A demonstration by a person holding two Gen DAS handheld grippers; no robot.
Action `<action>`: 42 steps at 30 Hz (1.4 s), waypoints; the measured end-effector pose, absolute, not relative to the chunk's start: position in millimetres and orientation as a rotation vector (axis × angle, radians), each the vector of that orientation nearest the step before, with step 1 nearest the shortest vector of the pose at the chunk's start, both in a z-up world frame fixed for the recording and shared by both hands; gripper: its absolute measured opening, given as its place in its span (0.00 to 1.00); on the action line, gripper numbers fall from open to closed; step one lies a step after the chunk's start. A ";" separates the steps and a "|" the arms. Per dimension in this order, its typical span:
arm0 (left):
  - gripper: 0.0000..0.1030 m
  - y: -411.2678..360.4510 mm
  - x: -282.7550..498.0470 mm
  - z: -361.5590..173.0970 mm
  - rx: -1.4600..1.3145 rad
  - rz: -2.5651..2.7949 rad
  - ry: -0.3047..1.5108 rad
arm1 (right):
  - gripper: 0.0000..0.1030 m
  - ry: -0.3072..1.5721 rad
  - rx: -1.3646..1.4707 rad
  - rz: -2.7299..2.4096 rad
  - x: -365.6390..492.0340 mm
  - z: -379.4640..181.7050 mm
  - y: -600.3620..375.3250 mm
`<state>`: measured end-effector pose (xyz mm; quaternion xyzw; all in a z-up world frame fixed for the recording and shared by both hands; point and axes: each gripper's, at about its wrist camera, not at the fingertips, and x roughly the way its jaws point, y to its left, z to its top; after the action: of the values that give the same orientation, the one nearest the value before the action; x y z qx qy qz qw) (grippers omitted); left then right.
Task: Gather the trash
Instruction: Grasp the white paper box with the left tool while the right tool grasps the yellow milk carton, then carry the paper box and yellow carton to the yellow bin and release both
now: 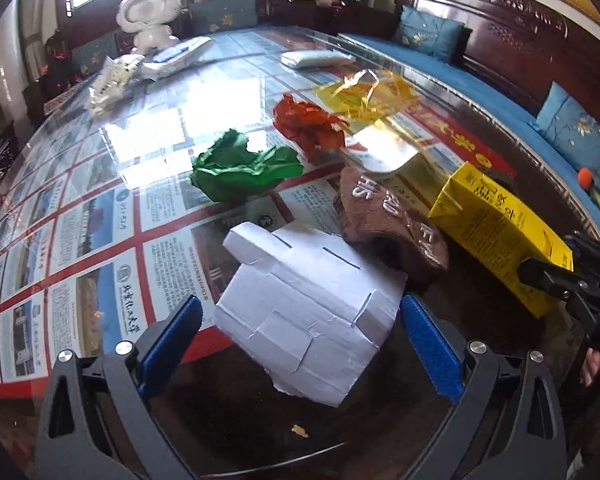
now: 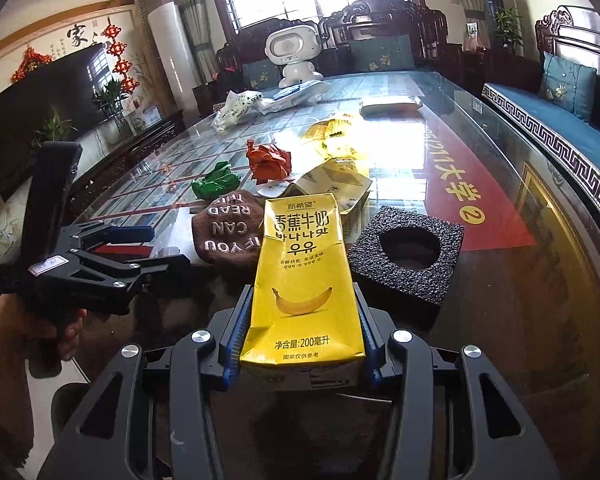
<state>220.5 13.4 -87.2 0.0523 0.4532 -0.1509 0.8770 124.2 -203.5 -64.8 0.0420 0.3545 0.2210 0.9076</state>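
My right gripper [image 2: 302,316] is shut on a yellow banana milk carton [image 2: 302,280], which also shows at the right of the left wrist view [image 1: 496,232]. My left gripper [image 1: 300,316] is open, its blue fingers on either side of a flattened white cardboard piece [image 1: 312,304] without touching it. Beyond lie a brown cloth with white letters [image 1: 388,224], a green paper ball [image 1: 244,166], a red paper ball [image 1: 308,126] and yellow cellophane [image 1: 360,94]. The left gripper shows from the side in the right wrist view [image 2: 148,248].
A black foam block with a round hole [image 2: 406,252] sits right of the carton. A torn yellow-white wrapper [image 2: 332,184], plastic bags [image 1: 112,80], a white pack [image 1: 316,58] and a white toy robot [image 1: 152,16] lie farther back on the glass table [image 1: 100,208]. Sofas border it.
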 end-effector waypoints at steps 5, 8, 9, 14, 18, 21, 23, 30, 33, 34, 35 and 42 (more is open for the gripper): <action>0.90 7.9 221.0 -86.8 0.134 -0.358 0.933 | 0.44 0.738 0.090 0.462 124.8 -67.4 -201.3; 0.86 3.8 217.8 -86.5 0.151 -0.363 0.926 | 0.44 0.740 0.095 0.462 124.1 -68.0 -199.8; 0.84 3.2 217.1 -86.0 0.150 -0.366 0.922 | 0.44 0.739 0.095 0.463 123.7 -67.6 -199.6; 0.82 8.0 213.4 -83.7 0.114 -0.359 0.910 | 0.44 0.726 0.088 0.465 119.1 -63.5 -199.4; 0.82 12.2 205.7 -80.5 0.091 -0.347 0.895 | 0.44 0.716 0.085 0.466 115.1 -59.7 -198.8; 0.82 13.8 195.7 -76.2 0.088 -0.346 0.873 | 0.44 0.710 0.080 0.469 110.2 -57.8 -198.6; 0.82 14.1 187.5 -71.2 0.084 -0.347 0.858 | 0.44 0.702 0.077 0.471 105.0 -55.1 -197.8; 0.82 14.4 151.3 -53.9 0.088 -0.359 0.802 | 0.44 0.681 0.077 0.463 85.0 -46.5 -199.7; 0.82 18.0 138.2 -52.4 0.077 -0.345 0.797 | 0.44 0.679 0.082 0.452 76.0 -44.9 -200.8; 0.82 20.3 134.4 -52.1 0.067 -0.343 0.796 | 0.44 0.676 0.086 0.451 72.1 -44.3 -201.7; 0.82 22.9 130.2 -51.3 0.057 -0.339 0.793 | 0.44 0.671 0.085 0.446 67.7 -42.8 -202.1; 0.82 25.3 87.9 -44.3 0.029 -0.371 0.764 | 0.44 0.641 0.082 0.434 39.7 -30.4 -207.2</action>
<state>87.9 25.3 -44.3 0.0140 0.3705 -0.1801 0.9111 39.7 -207.2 -30.4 0.0399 0.3124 0.2114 0.9253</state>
